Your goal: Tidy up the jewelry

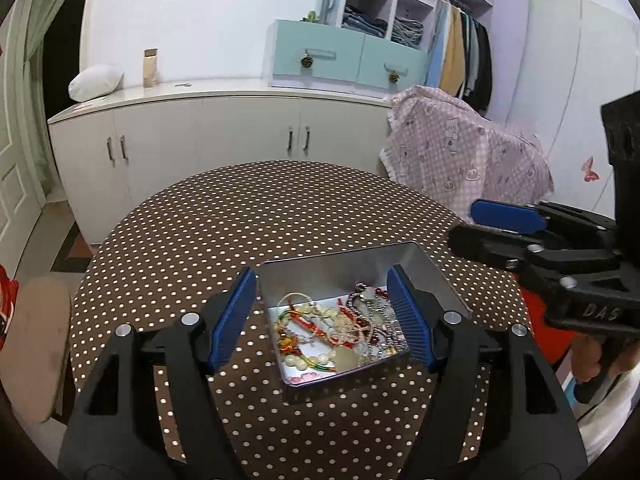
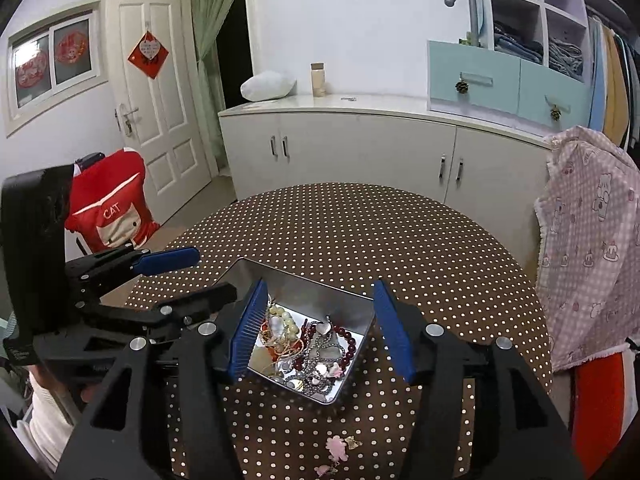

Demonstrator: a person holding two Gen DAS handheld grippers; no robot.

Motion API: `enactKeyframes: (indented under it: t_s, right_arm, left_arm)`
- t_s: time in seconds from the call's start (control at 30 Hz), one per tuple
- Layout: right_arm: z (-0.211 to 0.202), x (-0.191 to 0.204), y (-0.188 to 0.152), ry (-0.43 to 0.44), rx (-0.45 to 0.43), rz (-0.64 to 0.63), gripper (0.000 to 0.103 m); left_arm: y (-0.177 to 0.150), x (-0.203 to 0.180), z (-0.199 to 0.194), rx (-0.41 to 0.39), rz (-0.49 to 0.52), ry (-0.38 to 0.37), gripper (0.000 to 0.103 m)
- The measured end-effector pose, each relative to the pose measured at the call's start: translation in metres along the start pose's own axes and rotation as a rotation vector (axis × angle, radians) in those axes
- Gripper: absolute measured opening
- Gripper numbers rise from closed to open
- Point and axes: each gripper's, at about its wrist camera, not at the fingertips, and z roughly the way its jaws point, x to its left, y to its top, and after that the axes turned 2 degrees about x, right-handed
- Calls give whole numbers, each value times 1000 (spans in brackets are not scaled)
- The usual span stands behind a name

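Observation:
An open silver tin (image 1: 436,276) sits on the round polka-dot table (image 1: 240,216). It holds a tangle of jewelry (image 1: 340,324): pale bead bracelets, red and green cords, dark red beads and silver chains. My left gripper (image 1: 324,316) is open and empty, jaws wide on either side of the tin, above it. My right gripper (image 2: 320,332) is open and empty, over the same tin (image 2: 348,292) and jewelry (image 2: 312,344). A pink flower piece with a gold charm (image 2: 338,446) lies on the table in front of the tin.
A chair with a pink patterned cloth (image 1: 460,152) stands at the table's far right. A red-covered chair (image 2: 108,208) stands at the left. White cabinets (image 1: 220,136) line the wall behind. Each gripper shows in the other's view, the right one (image 1: 508,216) and the left one (image 2: 168,260).

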Motion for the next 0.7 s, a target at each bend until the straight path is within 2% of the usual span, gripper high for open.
enactKeyframes:
  t_s: [0.33,0.7]
  right_arm:
    - [-3,-7,-10,-20,12,18,56]
    - [-11,-23,-42,-65,53,70,60]
  left_arm:
    - [-6,-1,-8,-1,-5,16,68]
    - [-34,-4,-25,8,7,35,68]
